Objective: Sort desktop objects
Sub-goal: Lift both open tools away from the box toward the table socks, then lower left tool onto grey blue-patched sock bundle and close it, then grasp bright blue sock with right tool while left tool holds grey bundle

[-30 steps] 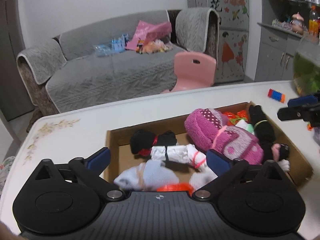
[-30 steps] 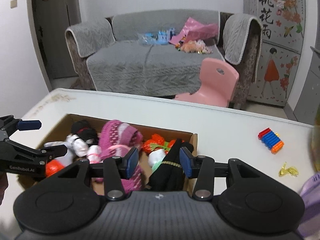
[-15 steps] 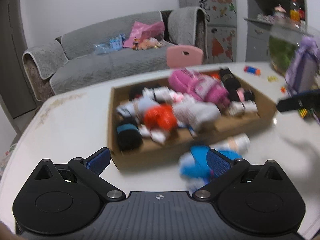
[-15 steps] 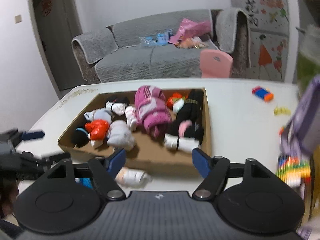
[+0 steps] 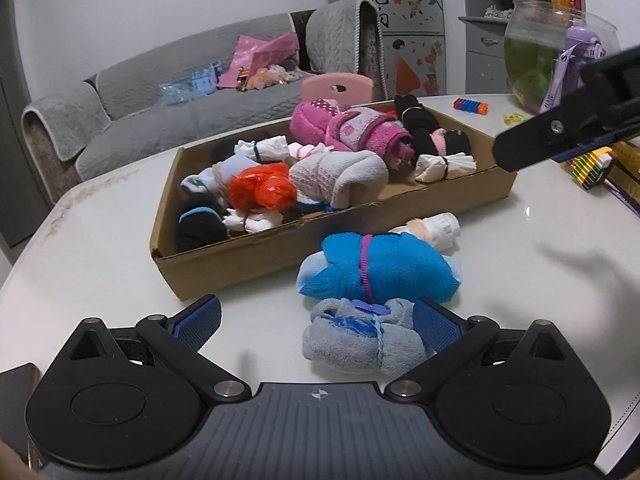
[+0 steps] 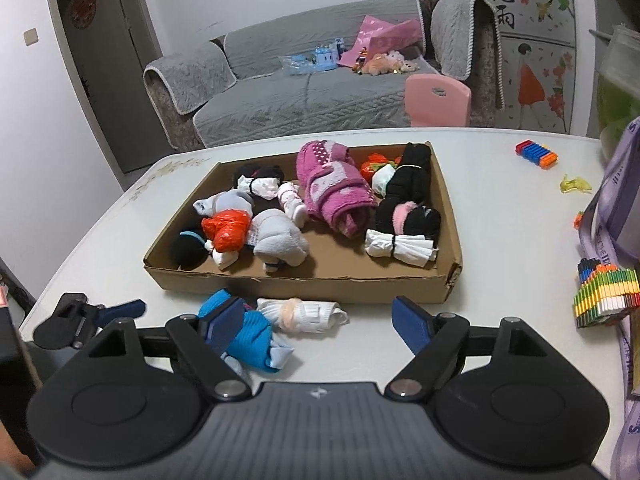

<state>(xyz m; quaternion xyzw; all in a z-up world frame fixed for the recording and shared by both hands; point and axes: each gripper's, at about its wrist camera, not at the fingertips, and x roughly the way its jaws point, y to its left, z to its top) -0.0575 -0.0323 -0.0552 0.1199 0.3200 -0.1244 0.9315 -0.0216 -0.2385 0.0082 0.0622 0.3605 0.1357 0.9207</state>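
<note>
Three sock bundles lie on the white table (image 5: 100, 264) outside the cardboard box (image 5: 256, 256), in the lower middle of the left wrist view: a bright blue bundle (image 5: 380, 268) tied with a pink band, a grey bundle (image 5: 360, 340) with a blue clip and blue thread just below it, and a white bundle (image 5: 438, 228) with a peach band at its upper right, touching the blue one. The box, open-topped and shallow, fills the middle of both views and holds roughly ten rolled items: a large magenta towel roll (image 6: 334, 186) with dots, a pale grey-white knit bundle (image 6: 280, 236), an orange plastic-wrapped lump (image 6: 226, 228), a black ball with a teal band (image 6: 188, 248) in the near left corner, a long black bundle (image 6: 412, 176), a white bundle tied in black (image 6: 400, 246), and smaller white and black pieces toward the back. The left gripper (image 5: 316, 322) sits low in its frame with its blue-padded jaws spread wide, the grey bundle resting between them against the right pad, not squeezed. The right gripper (image 6: 320, 322) is likewise spread wide over bare table in front of the box, its left pad overlapping the blue bundle in view, gripping nothing. At the right edge sit one stack of coloured sticks (image 6: 604, 292), one block of blue and orange toy pieces (image 6: 536, 154) and a purple bottle (image 5: 580, 60).
</note>
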